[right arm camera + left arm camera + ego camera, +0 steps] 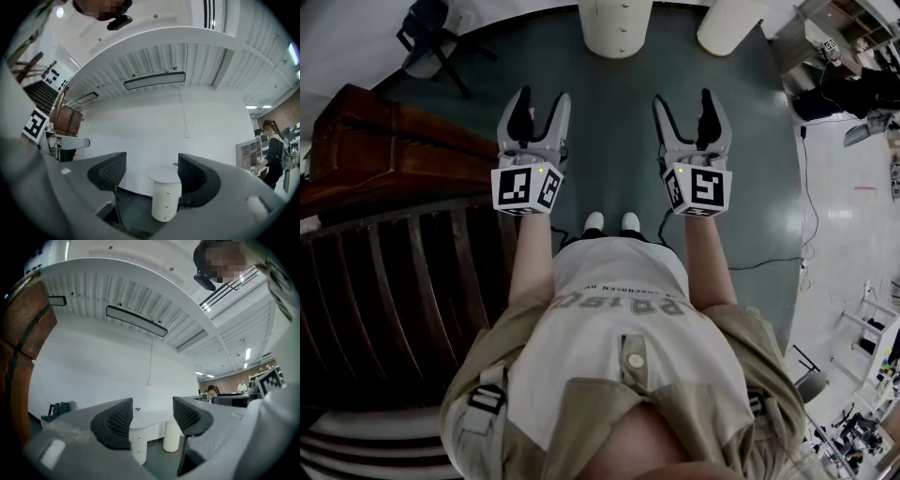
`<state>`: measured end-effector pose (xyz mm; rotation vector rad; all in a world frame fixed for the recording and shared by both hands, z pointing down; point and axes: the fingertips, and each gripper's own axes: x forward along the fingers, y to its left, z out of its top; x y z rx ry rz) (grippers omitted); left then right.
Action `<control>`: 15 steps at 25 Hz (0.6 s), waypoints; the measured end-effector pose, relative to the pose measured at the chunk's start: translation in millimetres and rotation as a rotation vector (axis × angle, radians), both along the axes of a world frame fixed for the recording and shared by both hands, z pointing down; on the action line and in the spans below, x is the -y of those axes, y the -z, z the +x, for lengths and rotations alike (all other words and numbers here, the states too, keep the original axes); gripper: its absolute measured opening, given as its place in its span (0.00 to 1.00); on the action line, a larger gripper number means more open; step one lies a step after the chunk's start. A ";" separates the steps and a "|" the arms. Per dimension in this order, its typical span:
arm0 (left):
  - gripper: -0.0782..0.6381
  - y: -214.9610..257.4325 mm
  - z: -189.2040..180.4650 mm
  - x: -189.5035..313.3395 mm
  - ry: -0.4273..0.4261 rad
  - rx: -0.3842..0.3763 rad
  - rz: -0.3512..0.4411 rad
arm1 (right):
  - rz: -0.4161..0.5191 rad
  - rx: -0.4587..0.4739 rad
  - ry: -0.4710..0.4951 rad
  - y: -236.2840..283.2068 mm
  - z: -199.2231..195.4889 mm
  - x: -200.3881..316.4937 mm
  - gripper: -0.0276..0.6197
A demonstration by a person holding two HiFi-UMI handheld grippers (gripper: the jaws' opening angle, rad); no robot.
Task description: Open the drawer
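Dark green floor (609, 141) under a white wall (140, 122), with open office space beyond. A person stood on the floor with both arms held out in front. A dark wooden cabinet (384, 141) ran along the floor's left edge, on the left gripper's side; no drawer front could be made out on it from above. At the floor's far edge stood a white round pedestal (615, 28), with a second white pedestal (727, 23) to its right. The right gripper view showed three small knobs down the front of one such pedestal, but whether they were drawer pulls could not be told. An office chair (427, 33) sat at the floor's far left corner. Left gripper (542, 98) — jaws wide apart, nothing between the pads, touching nothing. Right gripper (682, 101) — same, jaws spread wide and empty, a pedestal seen far off through the gap.
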<state>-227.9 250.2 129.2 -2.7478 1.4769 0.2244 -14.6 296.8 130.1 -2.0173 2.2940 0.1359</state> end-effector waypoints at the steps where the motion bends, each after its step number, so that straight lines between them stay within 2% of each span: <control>1: 0.49 0.0 2.0 -0.1 0.001 0.003 -0.001 | -0.001 0.000 -0.002 -0.2 2.3 -0.3 0.56; 9: 0.49 -5.7 12.3 3.2 0.030 0.007 -0.021 | -0.028 -0.007 -0.003 -8.4 26.1 1.1 0.56; 15: 0.48 -6.9 37.2 5.2 0.061 0.018 -0.021 | -0.037 -0.028 0.023 -9.2 54.3 5.9 0.56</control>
